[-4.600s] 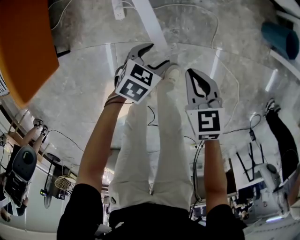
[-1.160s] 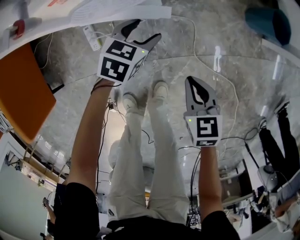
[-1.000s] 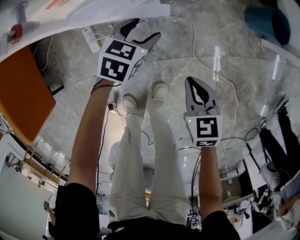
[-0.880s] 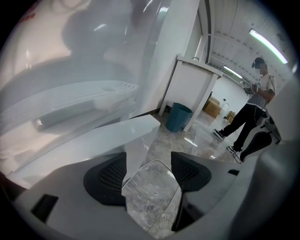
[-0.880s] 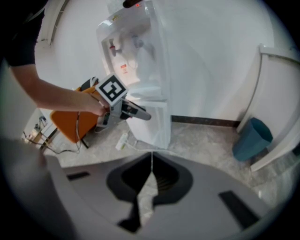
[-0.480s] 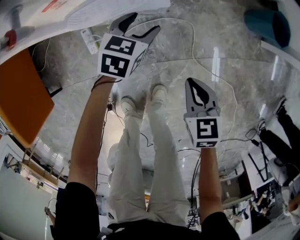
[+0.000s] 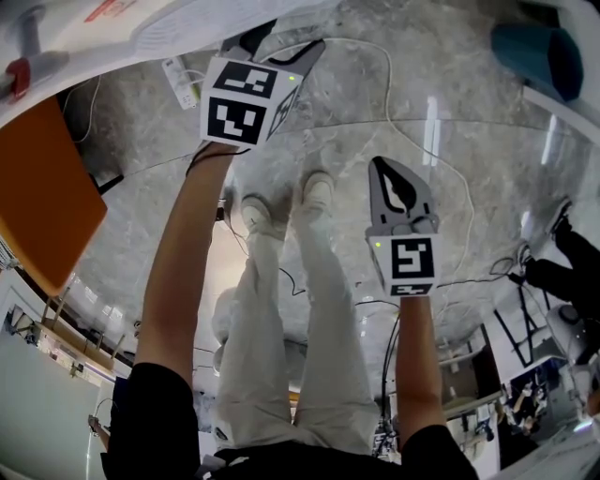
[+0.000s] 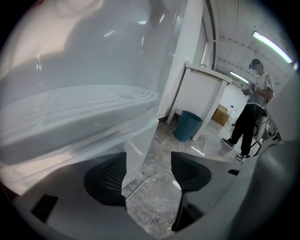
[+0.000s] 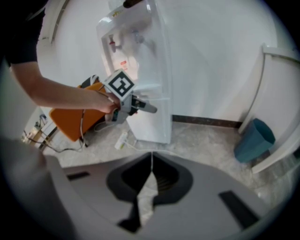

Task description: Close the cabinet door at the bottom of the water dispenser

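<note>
White plastic filled most of the left gripper view: the water dispenser (image 8: 93, 70) stood very close, with its ribbed drip tray (image 8: 79, 112) just above the jaws. The left gripper (image 8: 149, 171) was open, its pads apart, and the dispenser's white corner edge came down beside the left pad, with grey marble floor (image 8: 154, 206) showing between them.

From the right gripper view we saw the whole dispenser (image 9: 145, 70) upright against the wall, and the left gripper (image 9: 145, 107) held at its front, just below the taps. The lower cabinet (image 9: 143, 124) showed beneath it as a plain white face (we could not tell whether its door sat flush).

The right gripper (image 9: 151, 171) was closed on nothing, its jaws meeting at the tips. In the head view it hung (image 7: 384, 169) over the floor, well apart from the dispenser (image 7: 187, 19).

An orange object (image 9: 75, 119) lay just left of the dispenser, a power strip (image 9: 123, 139) on the floor by its base, and a teal bin (image 9: 255, 138) off to the right.
</note>
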The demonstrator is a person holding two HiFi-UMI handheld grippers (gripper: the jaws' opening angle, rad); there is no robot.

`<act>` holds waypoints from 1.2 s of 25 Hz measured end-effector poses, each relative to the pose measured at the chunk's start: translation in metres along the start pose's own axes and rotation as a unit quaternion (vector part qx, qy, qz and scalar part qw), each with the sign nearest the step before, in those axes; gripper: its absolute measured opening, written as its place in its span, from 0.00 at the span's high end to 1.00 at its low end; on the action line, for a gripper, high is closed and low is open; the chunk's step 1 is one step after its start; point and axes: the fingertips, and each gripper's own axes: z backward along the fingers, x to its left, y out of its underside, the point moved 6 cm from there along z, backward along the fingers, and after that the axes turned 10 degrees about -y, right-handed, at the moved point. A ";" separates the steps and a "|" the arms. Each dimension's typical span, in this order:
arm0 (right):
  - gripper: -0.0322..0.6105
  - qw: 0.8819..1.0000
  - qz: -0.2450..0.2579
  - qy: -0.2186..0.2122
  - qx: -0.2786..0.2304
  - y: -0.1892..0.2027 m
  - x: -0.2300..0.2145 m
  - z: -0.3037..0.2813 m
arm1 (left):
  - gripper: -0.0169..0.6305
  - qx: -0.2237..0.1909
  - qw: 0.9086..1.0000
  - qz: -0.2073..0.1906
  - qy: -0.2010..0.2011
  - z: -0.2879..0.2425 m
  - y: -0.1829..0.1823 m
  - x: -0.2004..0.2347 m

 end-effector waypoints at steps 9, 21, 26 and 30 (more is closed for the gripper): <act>0.89 1.000 0.000 -0.001 0.004 0.003 -0.002 -0.002 | 0.50 -0.007 1.000 0.014 -0.012 -0.005 -0.002 0.002; 0.89 1.000 0.008 0.003 -0.001 -0.010 0.006 0.002 | 0.50 0.014 1.000 -0.007 0.015 0.017 0.012 -0.016; 0.89 1.000 0.013 0.003 -0.010 -0.027 0.014 0.012 | 0.56 0.027 0.999 -0.007 0.024 0.046 0.019 -0.023; 0.89 1.000 0.018 0.003 -0.016 -0.042 0.025 0.024 | 0.64 0.034 0.999 0.007 0.027 0.074 0.016 -0.026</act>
